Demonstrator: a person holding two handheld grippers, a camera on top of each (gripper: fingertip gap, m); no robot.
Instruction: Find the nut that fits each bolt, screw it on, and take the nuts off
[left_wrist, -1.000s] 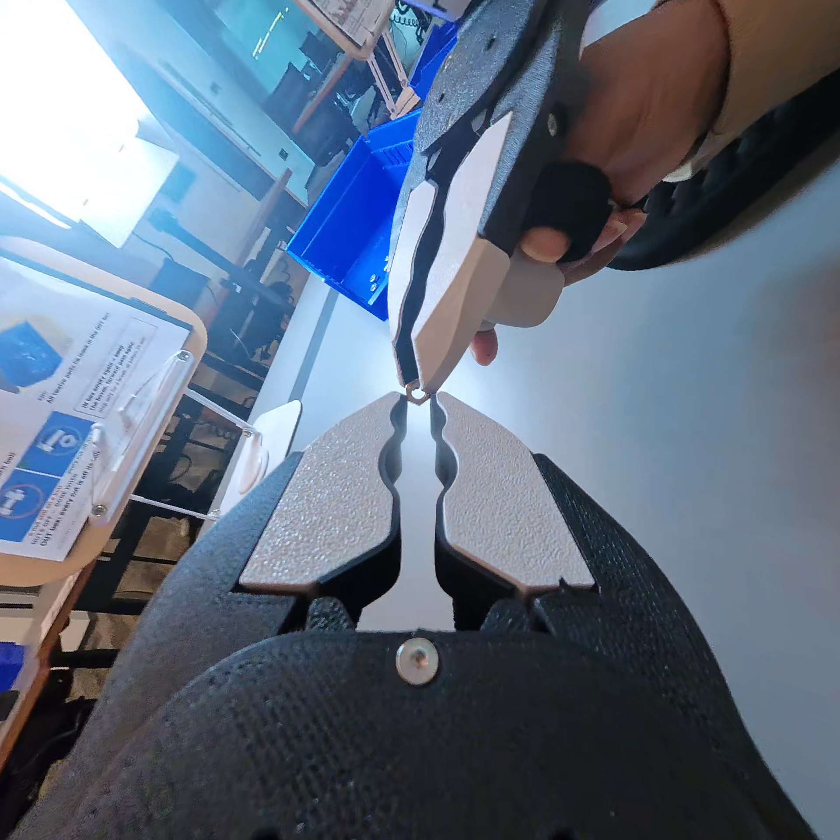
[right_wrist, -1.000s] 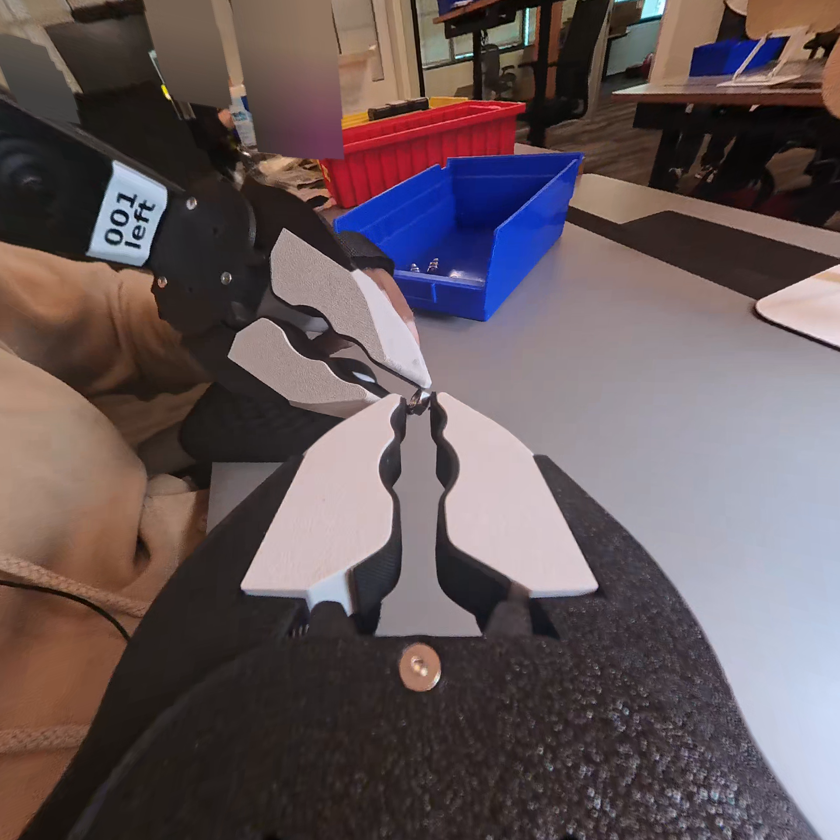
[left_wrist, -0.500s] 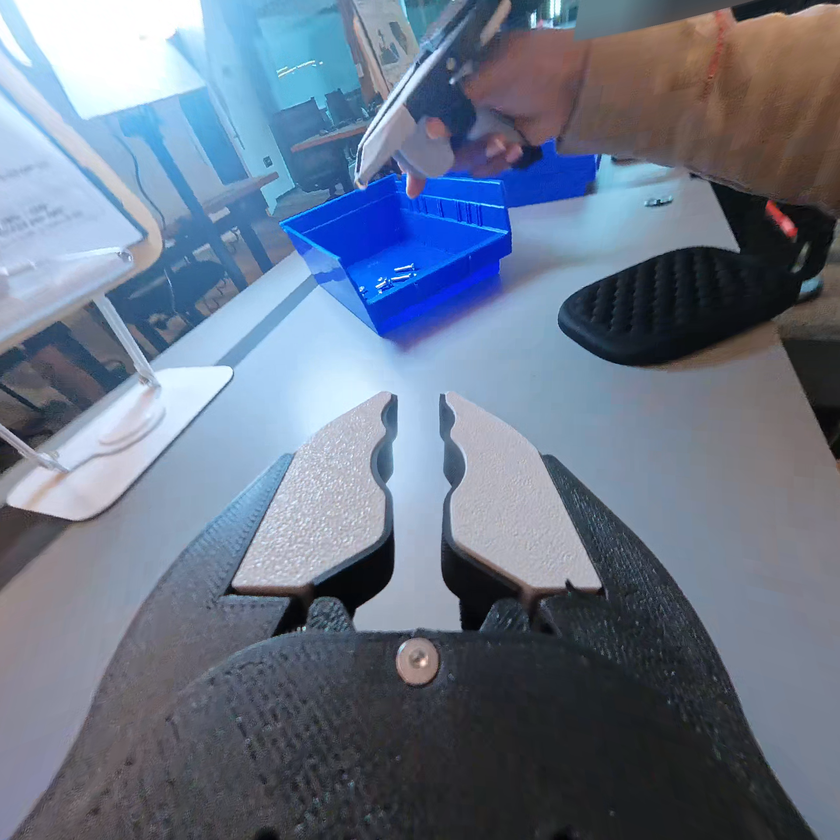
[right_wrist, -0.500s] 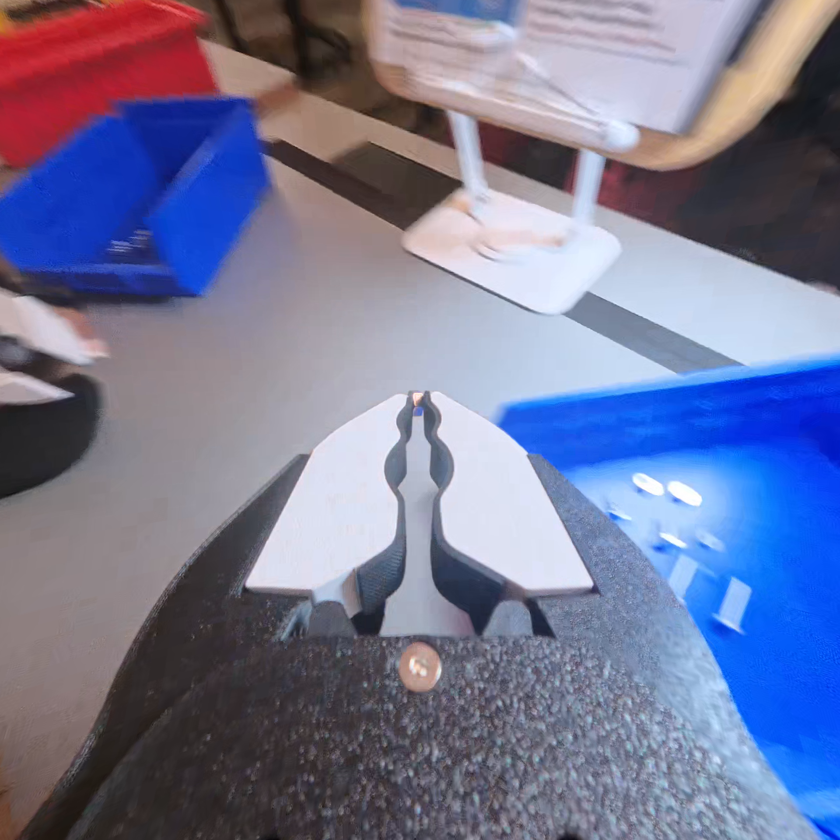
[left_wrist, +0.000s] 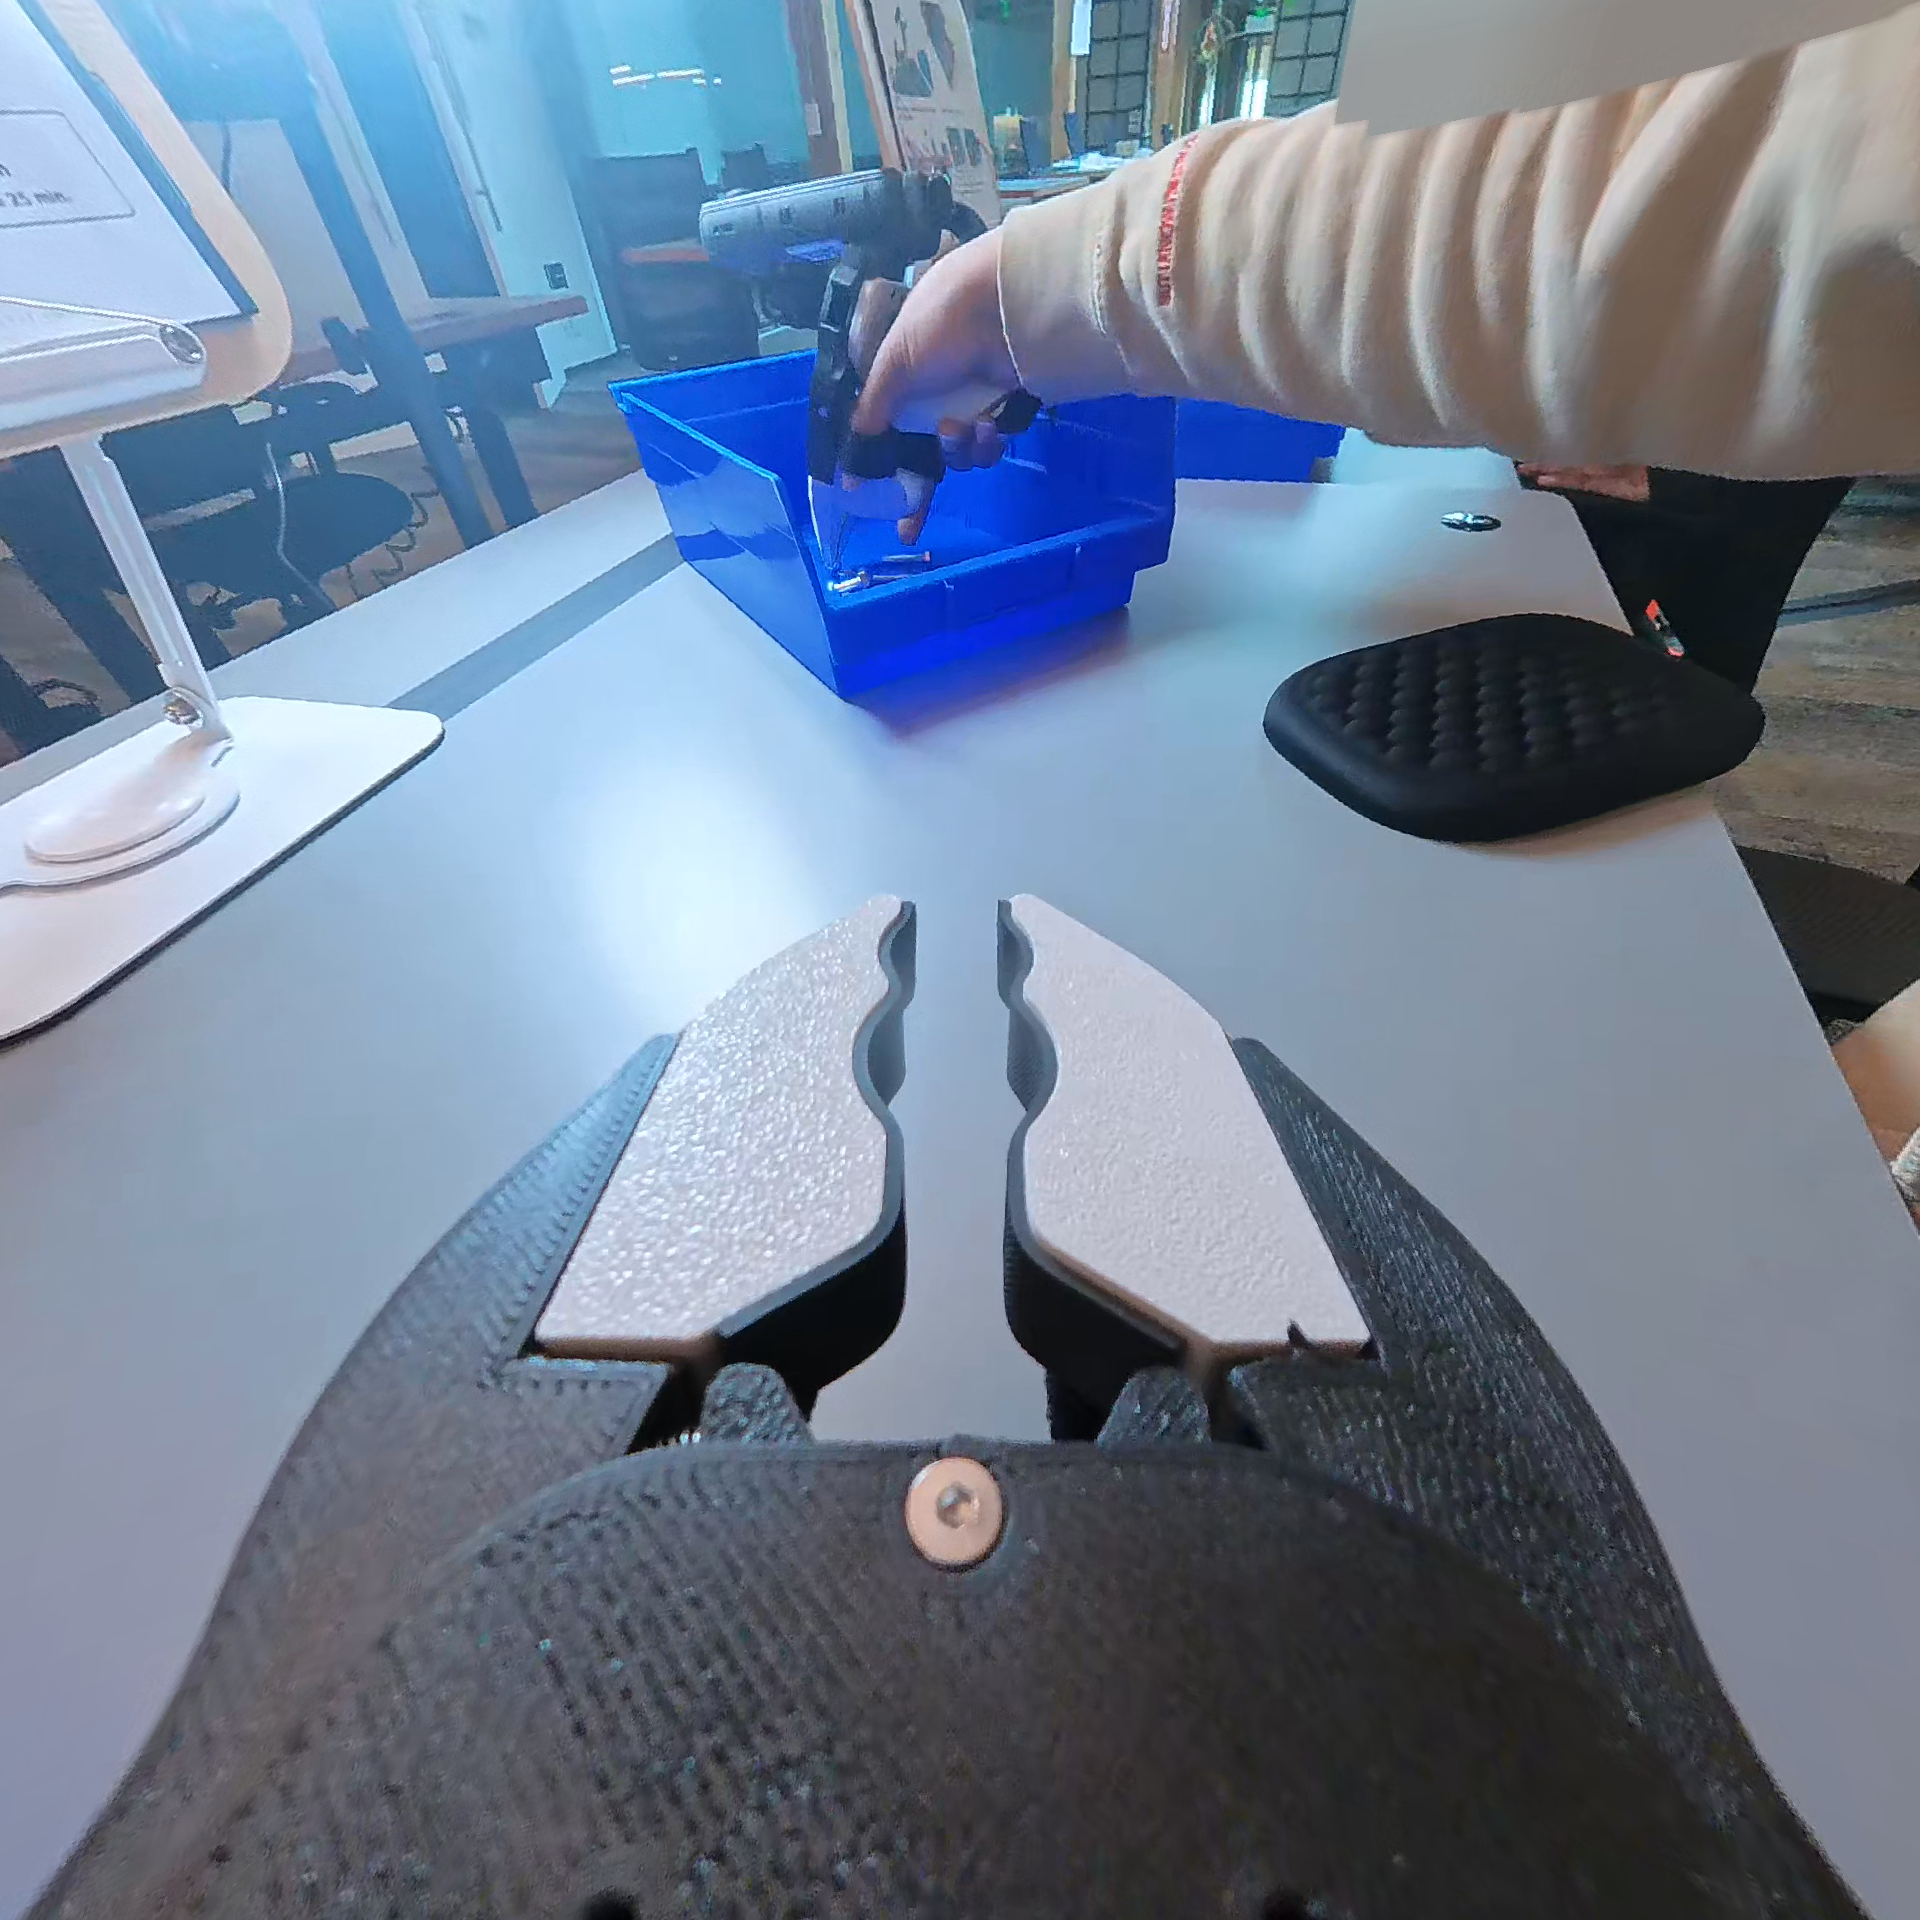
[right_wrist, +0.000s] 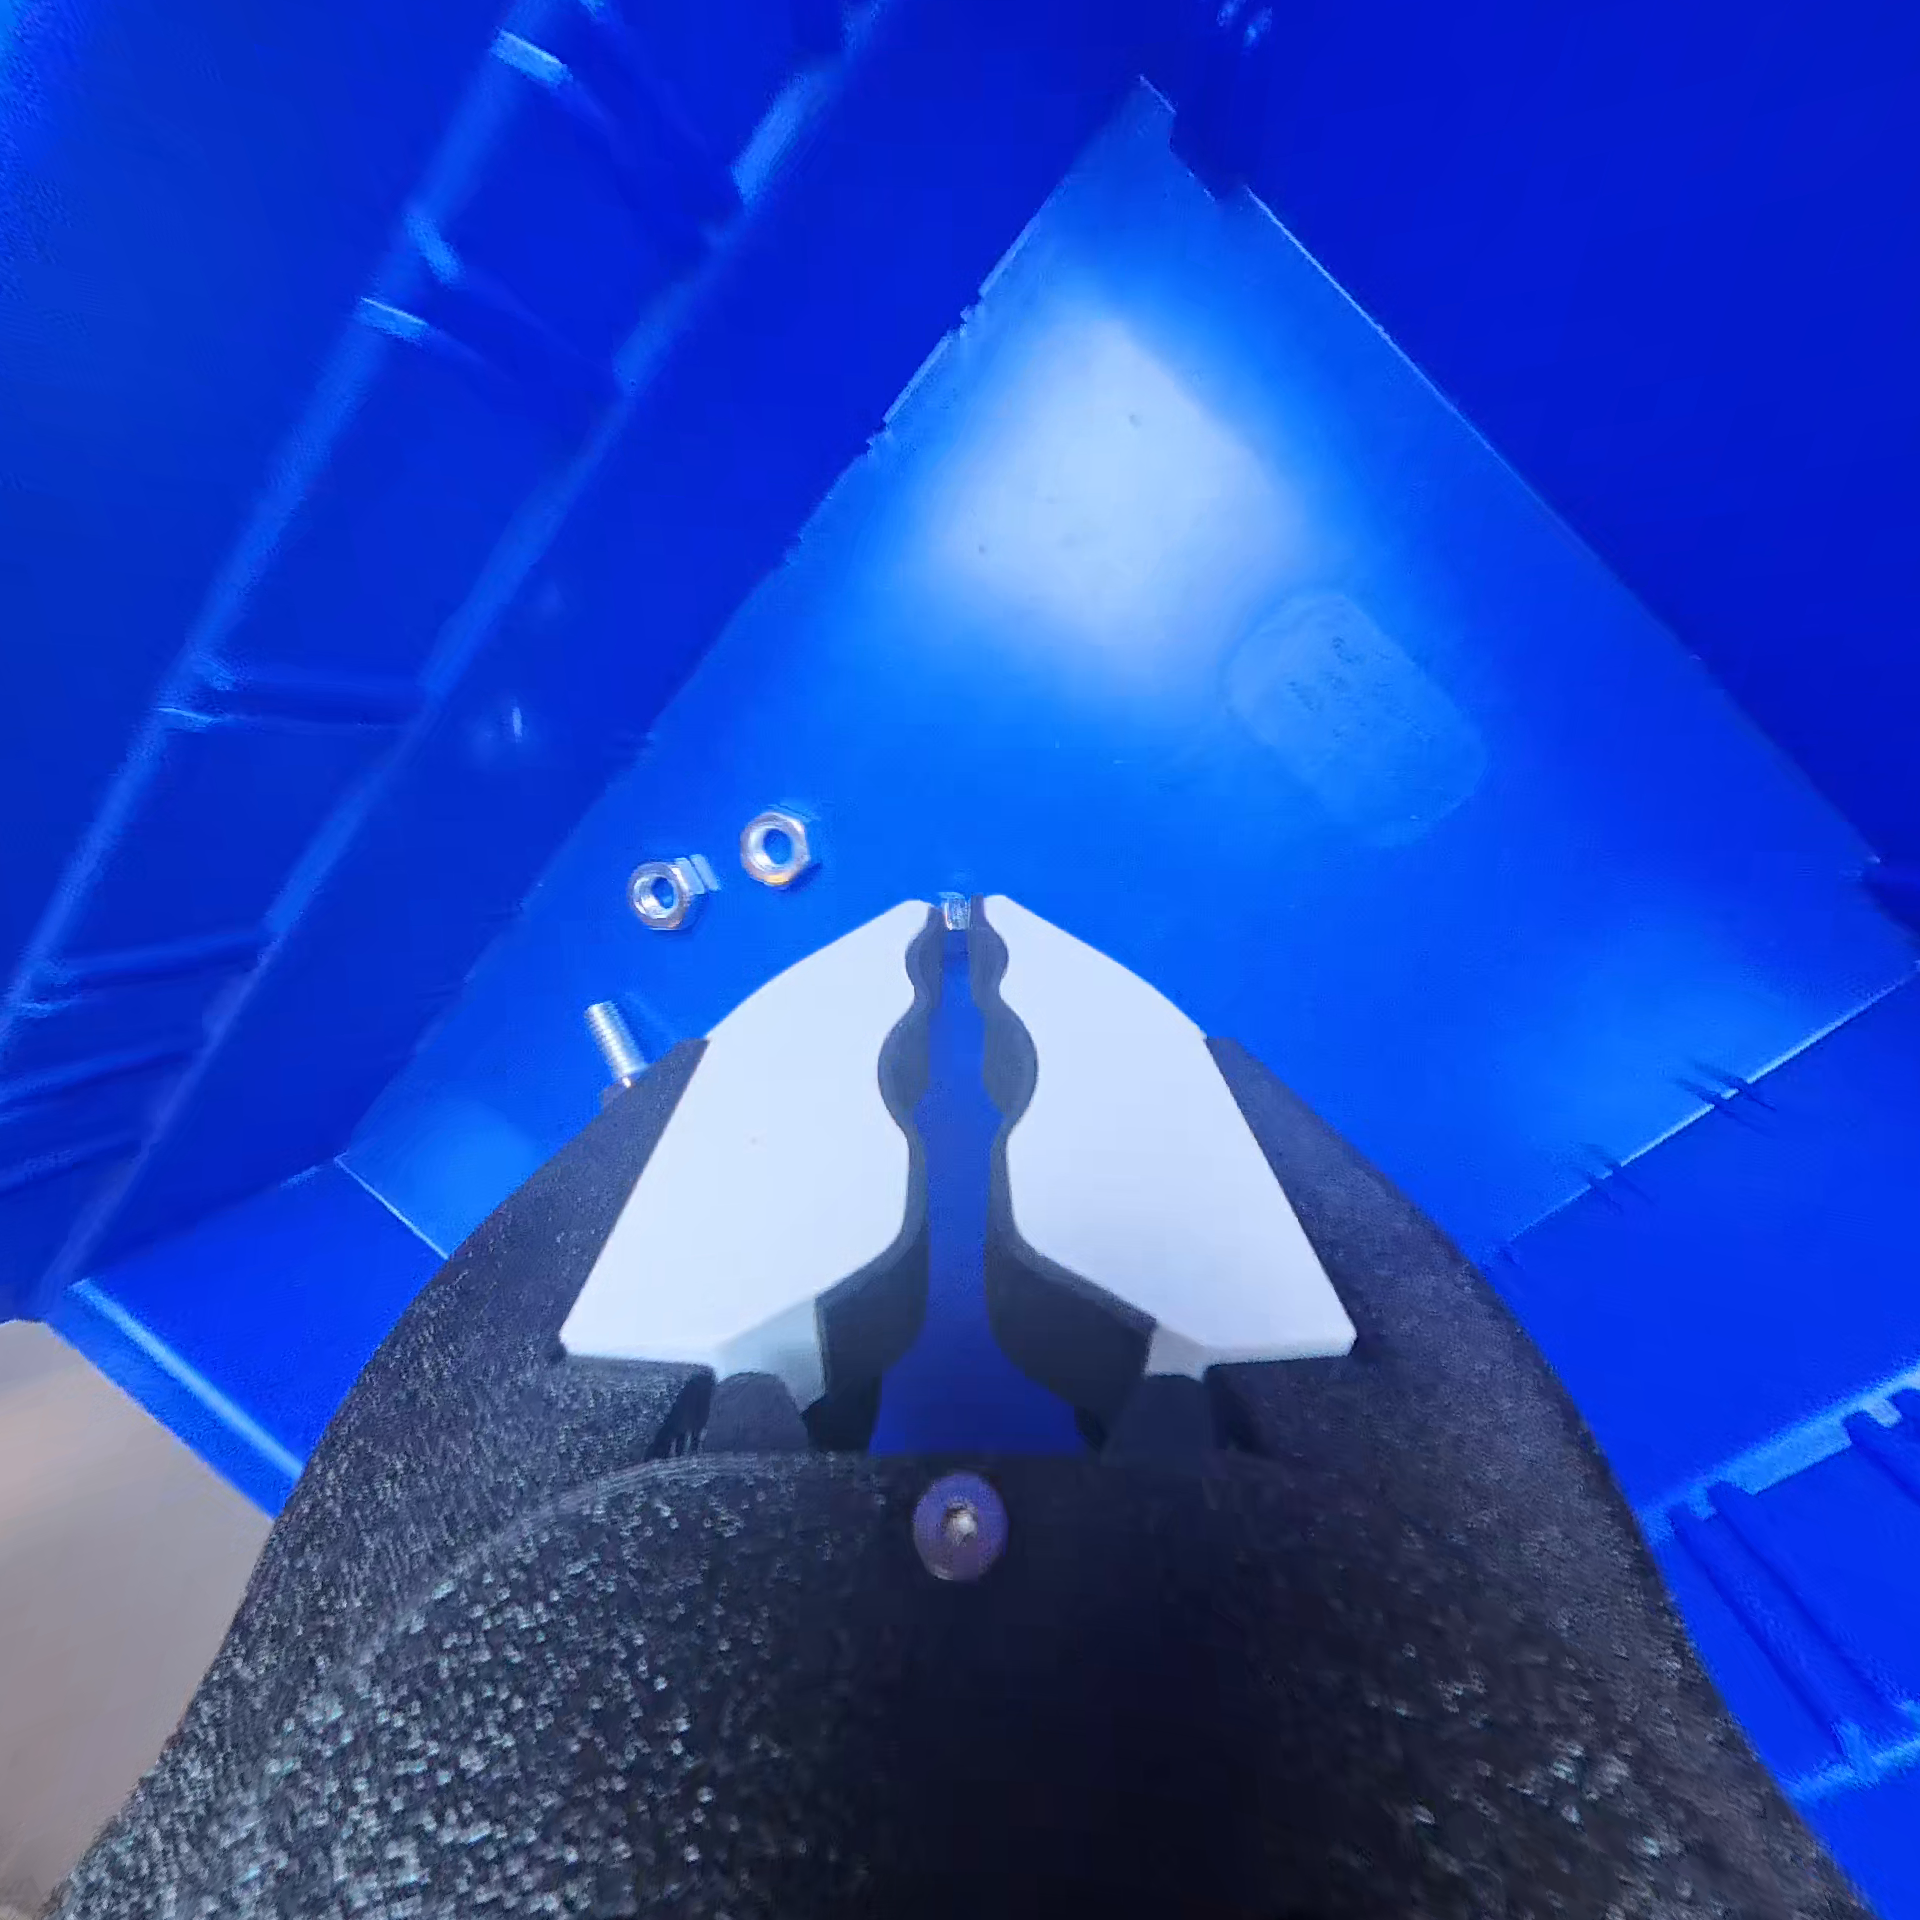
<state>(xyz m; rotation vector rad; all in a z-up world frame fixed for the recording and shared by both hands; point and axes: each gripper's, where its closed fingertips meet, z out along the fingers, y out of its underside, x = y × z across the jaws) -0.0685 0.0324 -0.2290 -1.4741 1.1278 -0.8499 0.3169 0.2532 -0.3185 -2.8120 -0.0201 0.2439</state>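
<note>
In the left wrist view, the left gripper (left_wrist: 956, 914) is held low over the grey bench (left_wrist: 1403, 1039) with its jaws apart and nothing between them. To its left, near the bench edge, the white base of a document stand (left_wrist: 208, 790) is seen. Ahead and to its right, a black textured pad (left_wrist: 1507, 717) lies at the bench edge. Farther ahead, a blue bin (left_wrist: 935, 613) rests on the bench, and into it the right gripper (left_wrist: 836, 556) is reached, gripped by a hand (left_wrist: 935, 343) in a cream sleeve (left_wrist: 1455, 281); small bolts (left_wrist: 878, 574) can be made out on the bin floor beside its tips. A small metal item beyond the pad is too small to be identified.

In the right wrist view, the right gripper (right_wrist: 954, 914) is pointed down into the blue bin (right_wrist: 1143, 571), and its jaws are nearly closed, with a small nut (right_wrist: 954, 912) pinched between the very tips, just above or at the bin floor; which cannot be told. Close to the left finger, a short bolt (right_wrist: 611, 1037) lies on the bin floor, partly hidden by the gripper body. Slightly farther ahead and to the left, two loose hex nuts (right_wrist: 665, 894) (right_wrist: 777, 848) lie flat side by side, apart from the gripper tips. Beyond them, the bare bin floor and ribbed walls are seen.
</note>
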